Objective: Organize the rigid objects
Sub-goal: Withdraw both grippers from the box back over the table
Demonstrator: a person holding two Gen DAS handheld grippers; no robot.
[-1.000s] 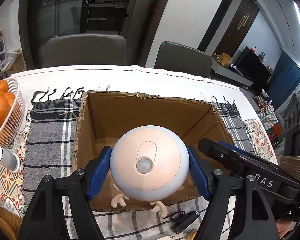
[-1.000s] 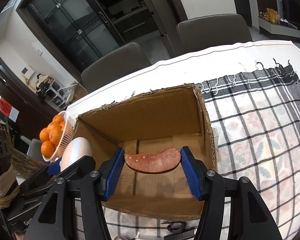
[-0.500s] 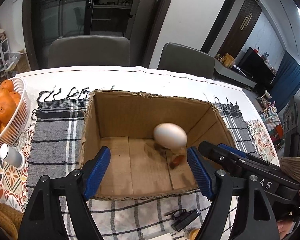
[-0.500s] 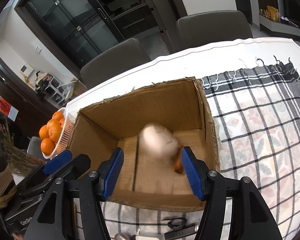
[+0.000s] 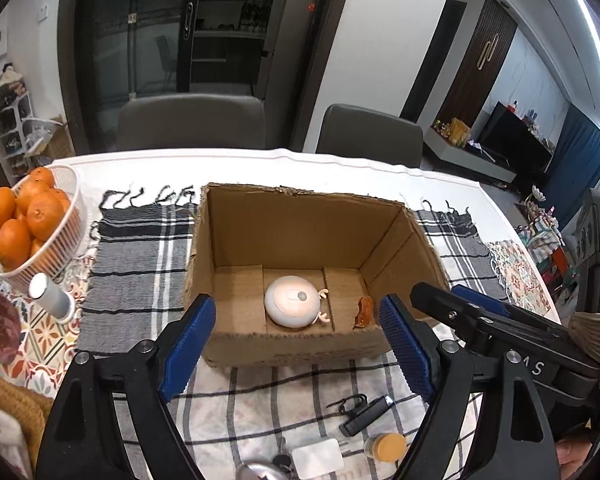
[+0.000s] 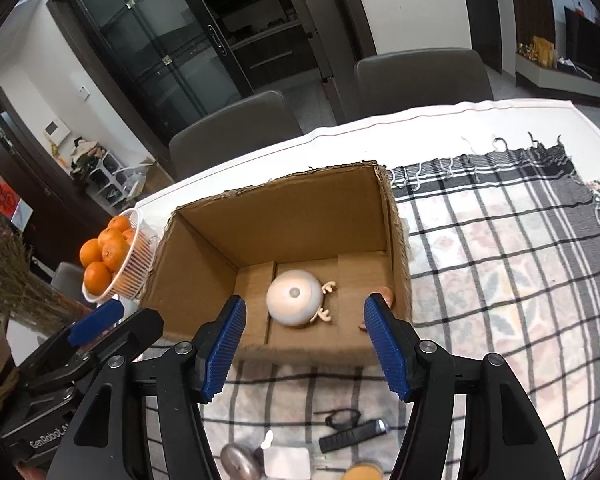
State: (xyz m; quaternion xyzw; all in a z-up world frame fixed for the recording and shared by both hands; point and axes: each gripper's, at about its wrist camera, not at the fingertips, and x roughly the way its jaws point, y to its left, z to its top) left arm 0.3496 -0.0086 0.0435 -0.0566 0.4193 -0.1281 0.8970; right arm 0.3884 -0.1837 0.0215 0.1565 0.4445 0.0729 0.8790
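Left wrist view: left gripper (image 5: 296, 336) spread wide and empty above near rim of cardboard box (image 5: 300, 216); right gripper (image 6: 305, 344) likewise wide, empty. Round antlered toy (image 5: 294, 306) on box floor, middle; brown wooden piece (image 5: 365, 311) against right wall, apart

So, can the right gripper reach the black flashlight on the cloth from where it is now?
Probably yes. The right gripper is open and empty, and the black flashlight lies uncovered on the checked cloth, on the near side of the cardboard box.
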